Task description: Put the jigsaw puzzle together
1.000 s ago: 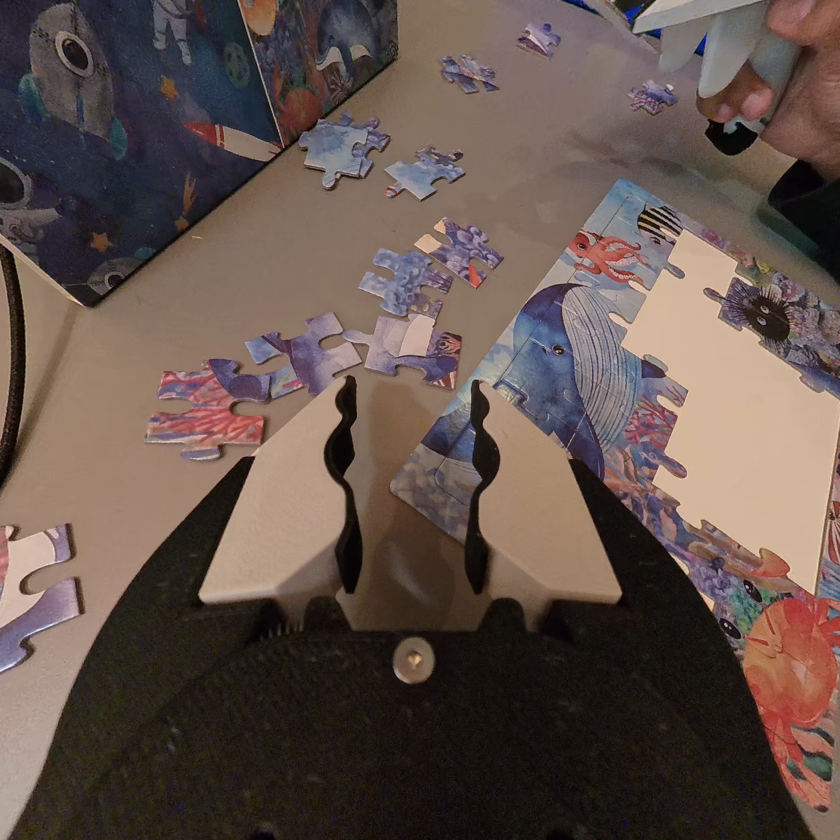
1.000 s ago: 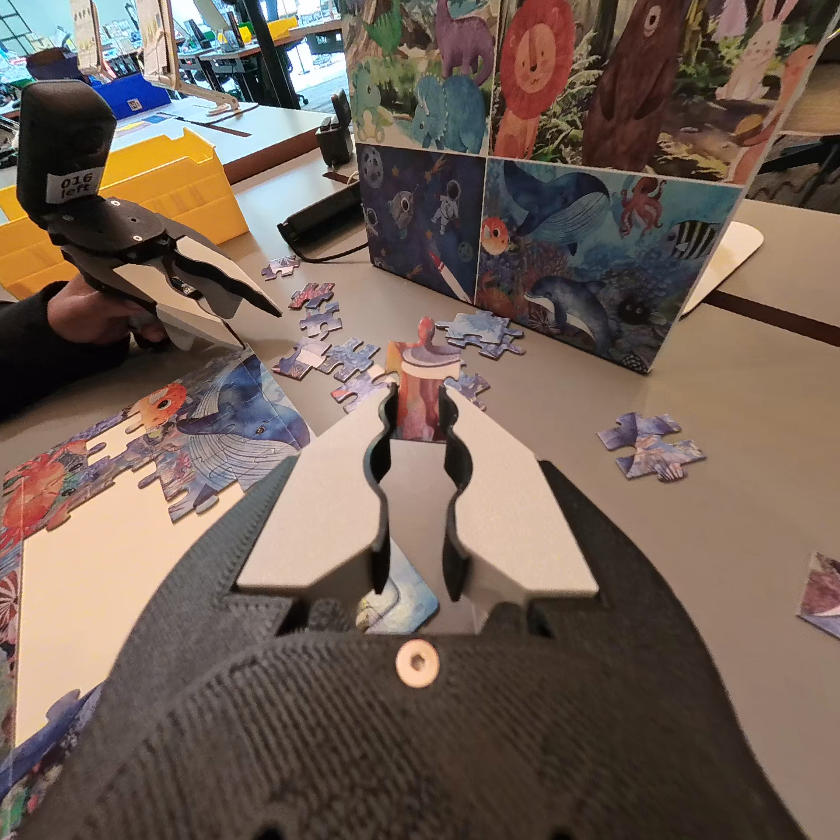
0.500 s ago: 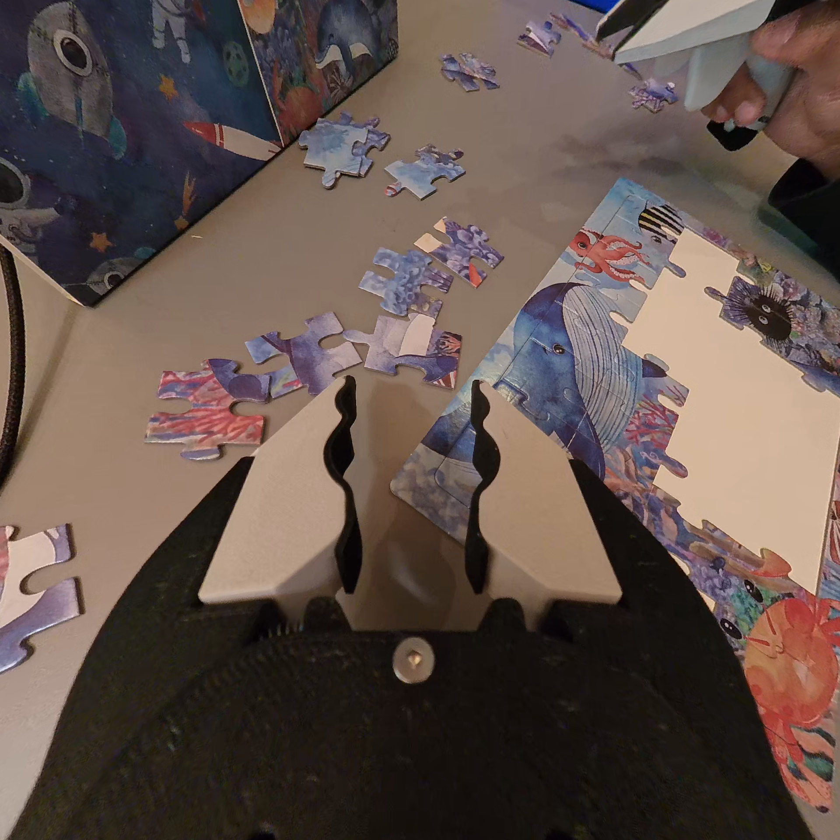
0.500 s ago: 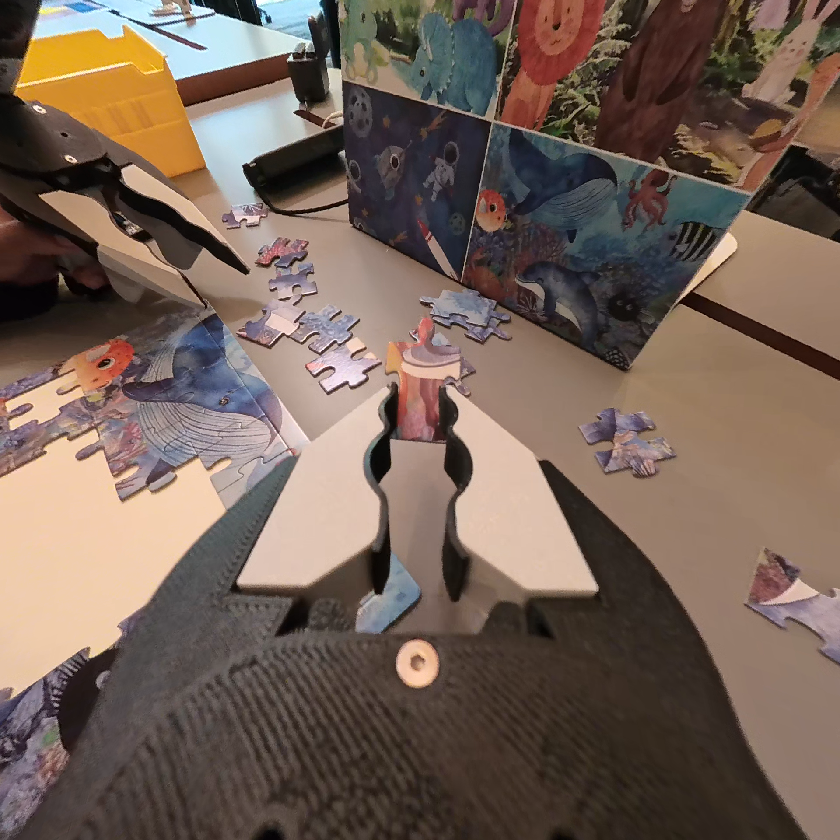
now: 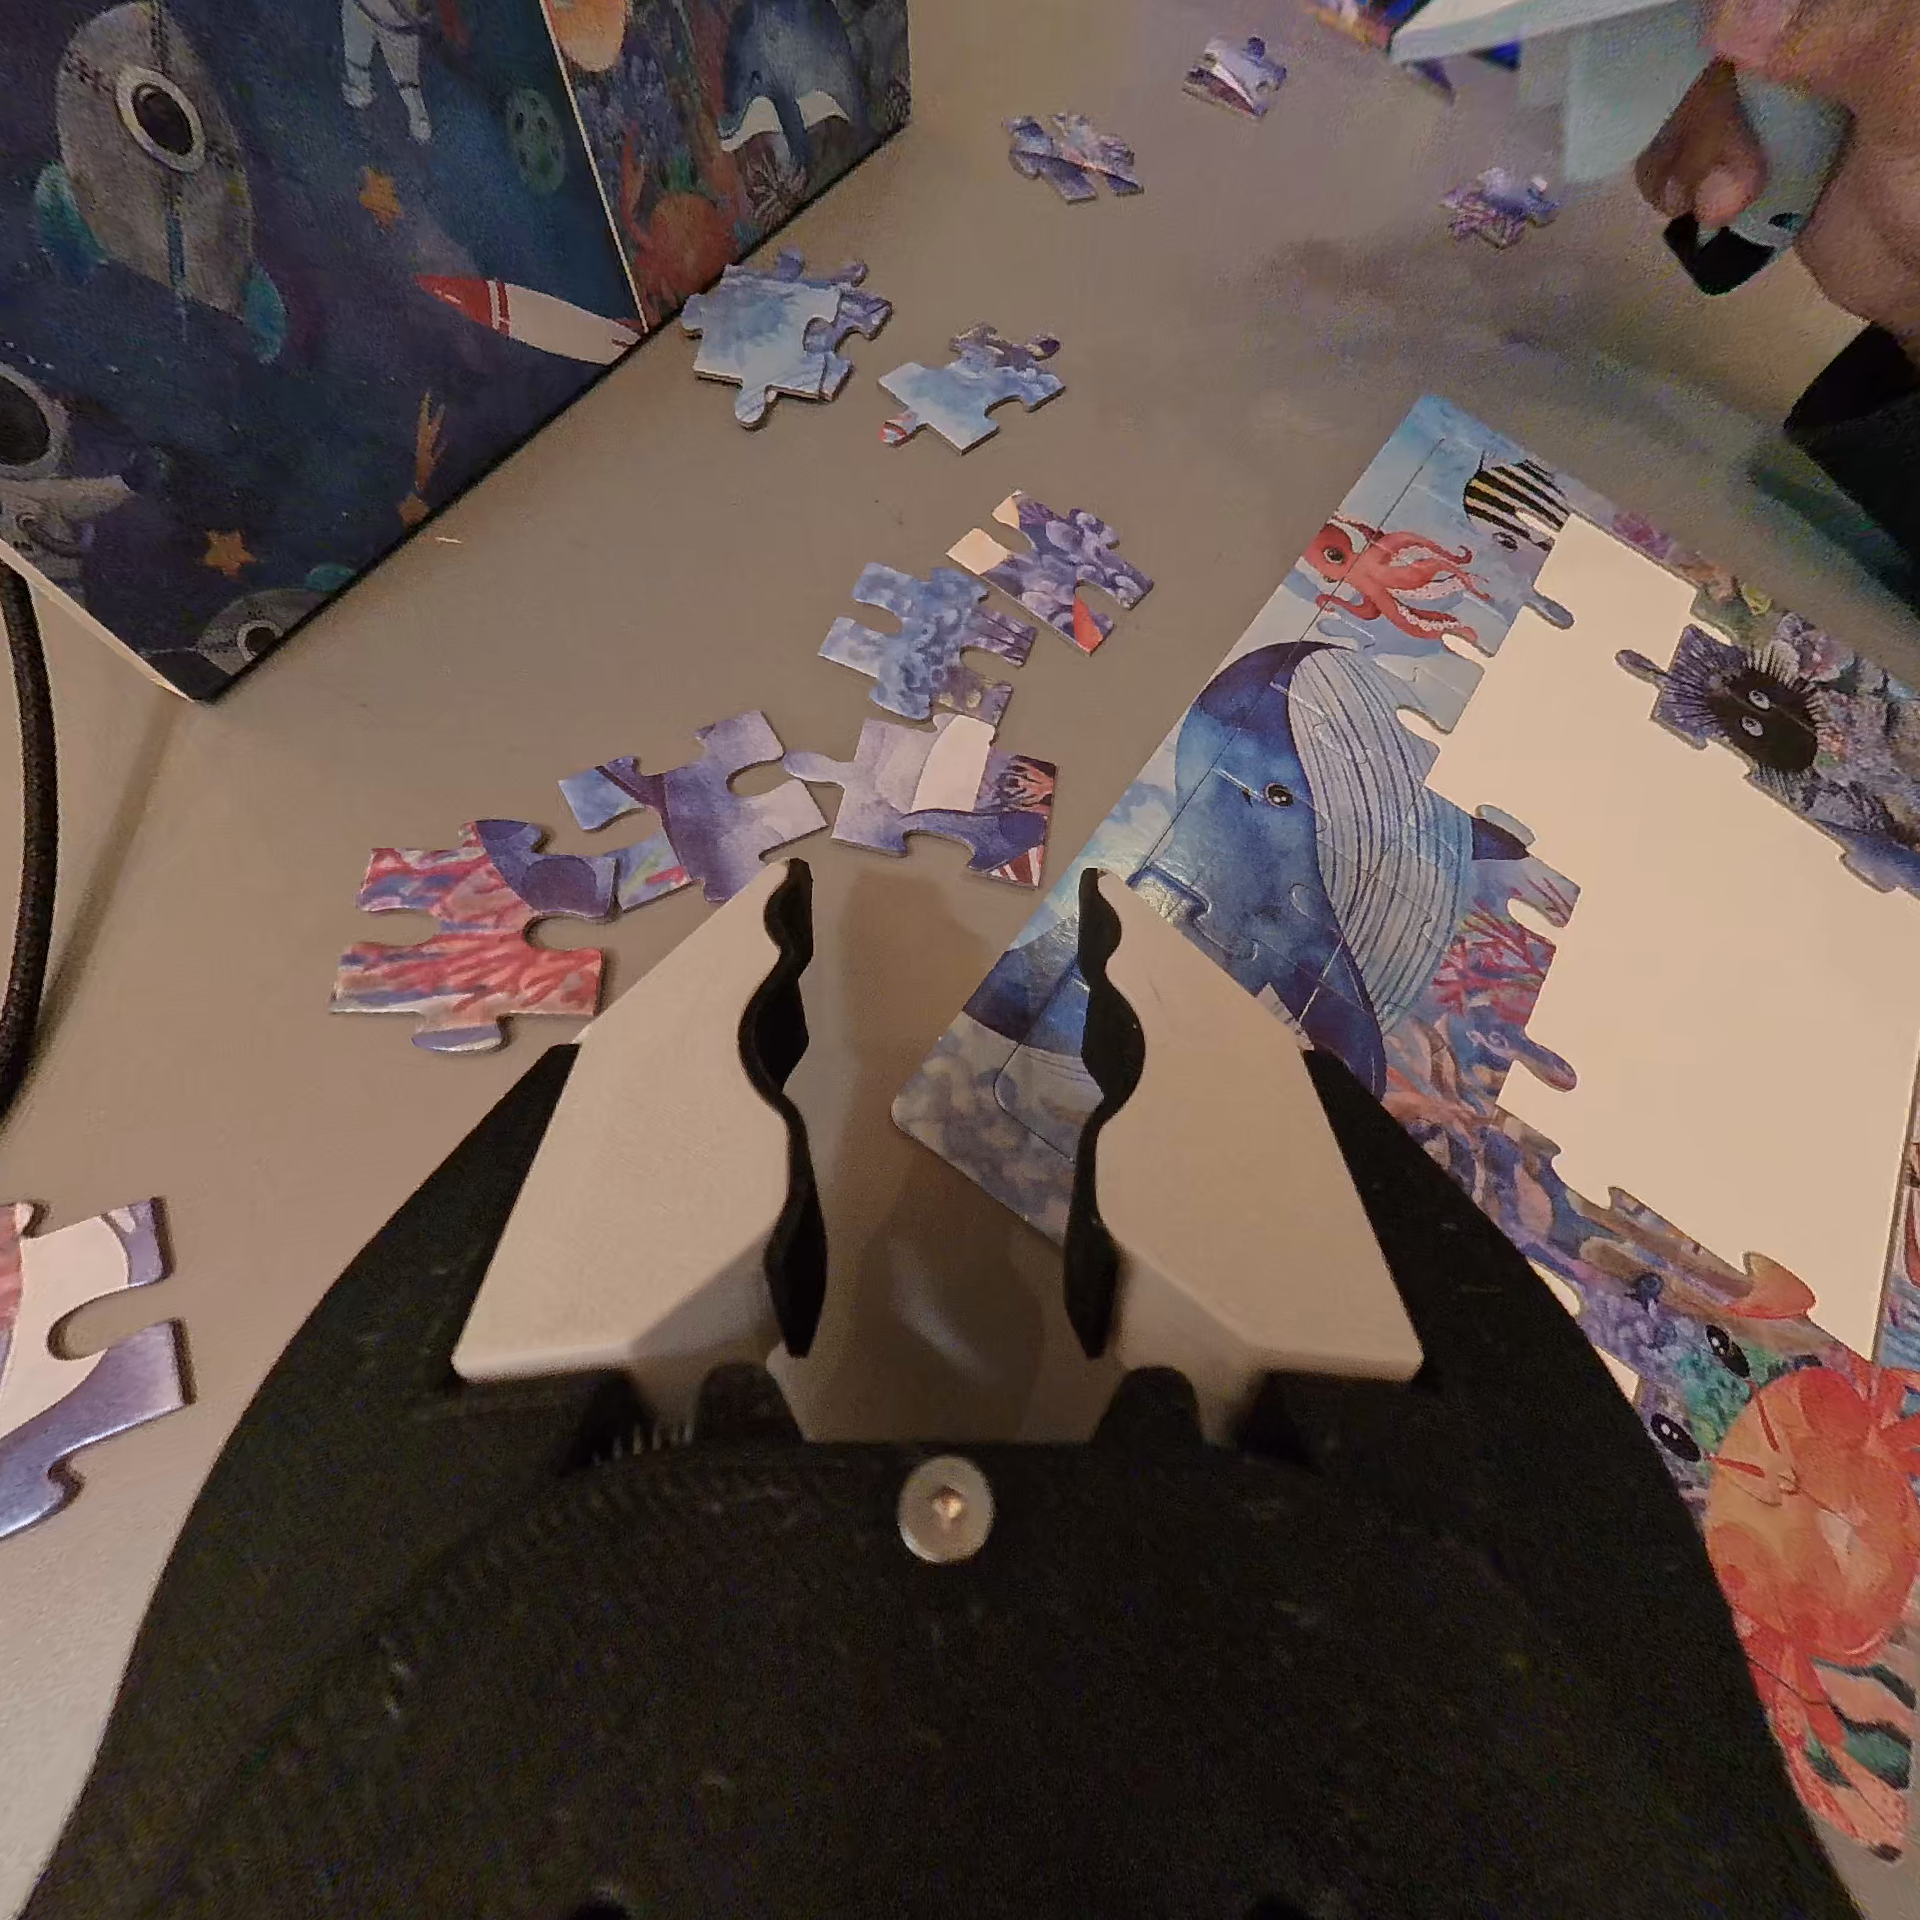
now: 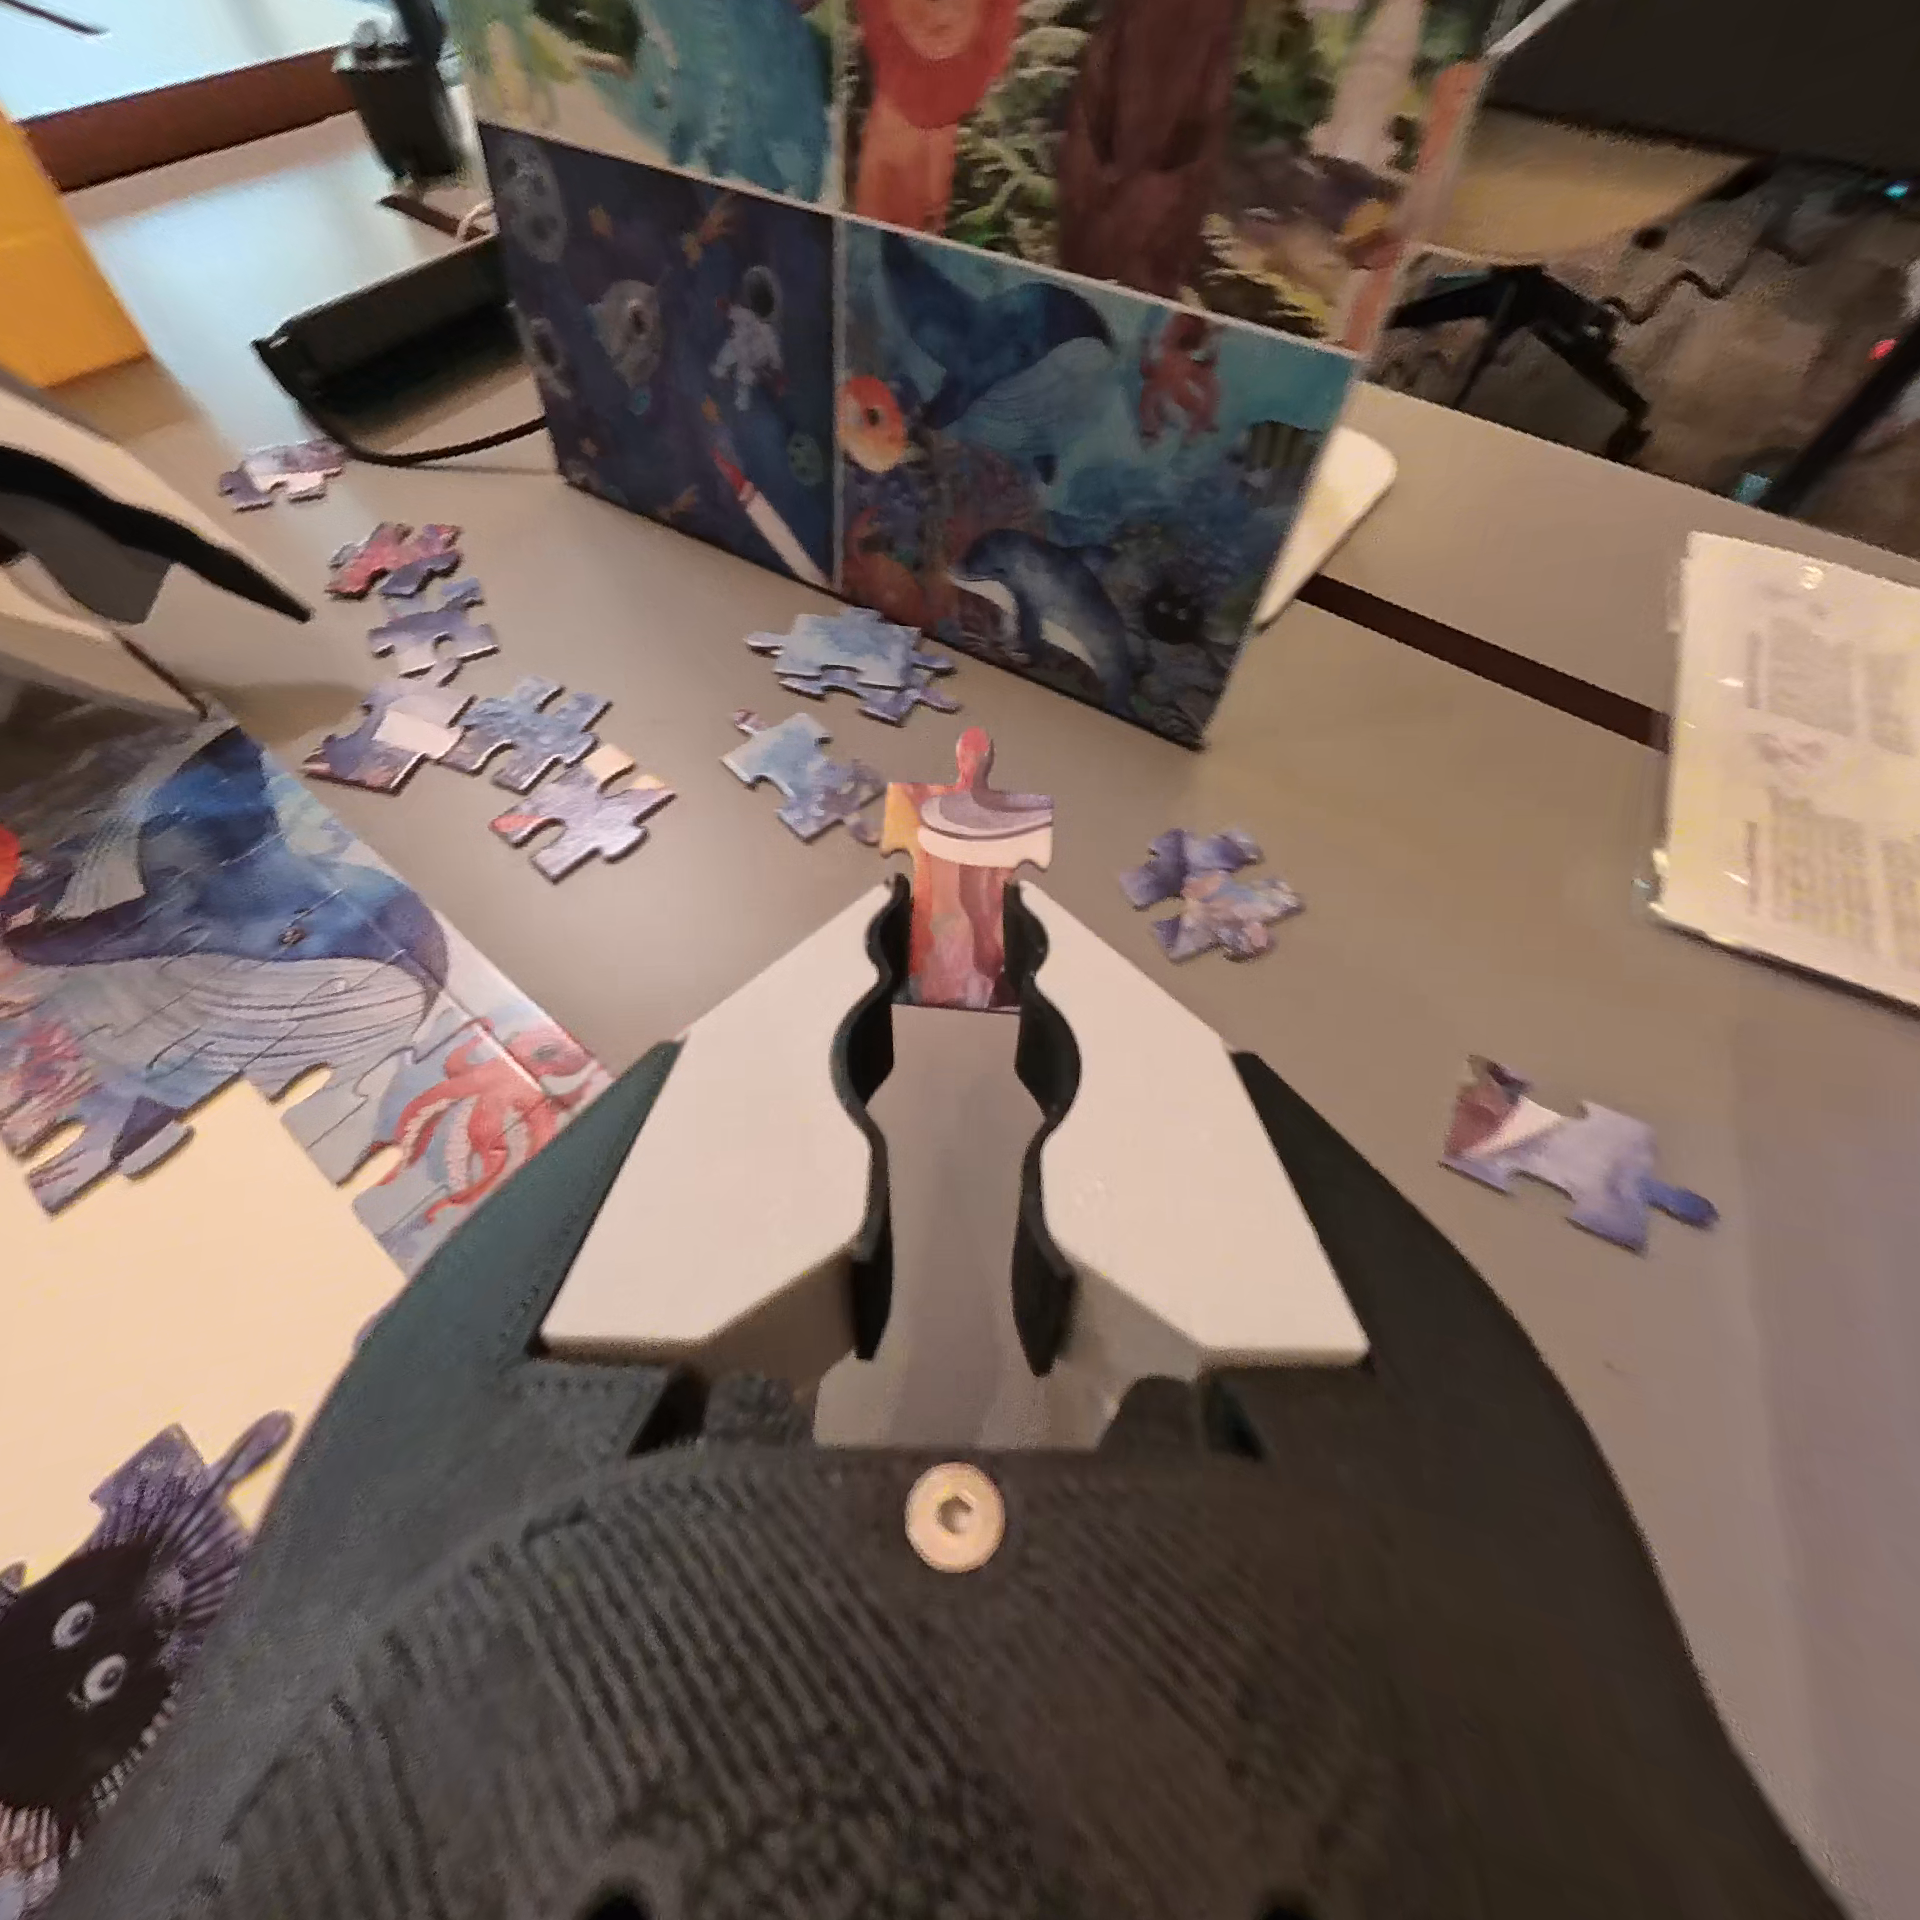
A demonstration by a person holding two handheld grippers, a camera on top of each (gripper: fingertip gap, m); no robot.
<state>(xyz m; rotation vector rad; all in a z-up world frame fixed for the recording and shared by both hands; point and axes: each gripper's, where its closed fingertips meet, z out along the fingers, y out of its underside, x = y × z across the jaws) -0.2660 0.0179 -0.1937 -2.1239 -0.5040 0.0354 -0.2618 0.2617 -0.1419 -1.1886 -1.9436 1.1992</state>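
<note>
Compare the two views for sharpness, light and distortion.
Left wrist view: dim and warm, loose pieces such as the coral piece sharp, the hand at top right smeared. Right wrist view: brighter, motion-blurred, the puzzle box and paper sheet soft, the held piece fairly crisp. Both bow like wide-angle lenses.

This looks like an office or lab workroom. A long grey counter (image 6: 1403,665) meets a second one at a dark seam, with a yellow bin (image 6: 52,281), a black device and cable (image 6: 364,343), and a printed sheet in a plastic sleeve (image 6: 1797,758). Dark stand legs (image 6: 1538,343) rise behind.
</note>
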